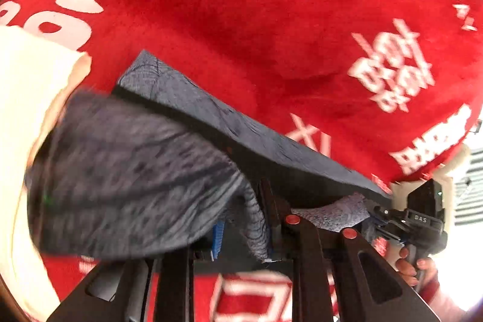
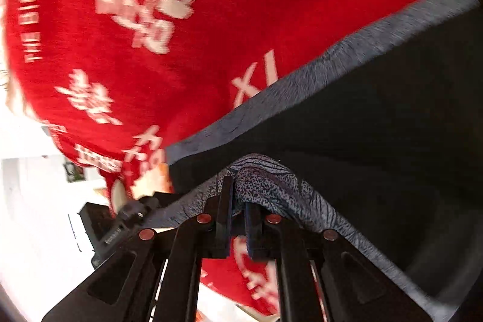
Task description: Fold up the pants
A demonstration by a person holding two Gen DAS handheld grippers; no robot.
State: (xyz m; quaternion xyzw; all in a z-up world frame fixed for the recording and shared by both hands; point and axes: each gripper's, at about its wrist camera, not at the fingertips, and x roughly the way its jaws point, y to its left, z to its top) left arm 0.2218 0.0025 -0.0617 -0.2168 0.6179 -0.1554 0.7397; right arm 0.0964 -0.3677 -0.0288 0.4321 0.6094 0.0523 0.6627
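Note:
The grey patterned pants (image 1: pixel 193 107) are lifted above a red cloth with white lettering (image 1: pixel 271 5). My left gripper (image 1: pixel 256 219) is shut on a bunched edge of the pants, and a loose fold hangs to its left. My right gripper (image 2: pixel 240 201) is shut on another pinch of the pants (image 2: pixel 302 74), whose dark underside spreads to the right. The right gripper also shows in the left wrist view (image 1: pixel 419 219), held by a hand at the far right, with the pants' edge stretched between the two grippers.
A cream-coloured fabric (image 1: pixel 27 98) lies at the left edge of the red cloth. The red cloth (image 2: pixel 151 50) ends at the left in the right wrist view, with a bright white room beyond it.

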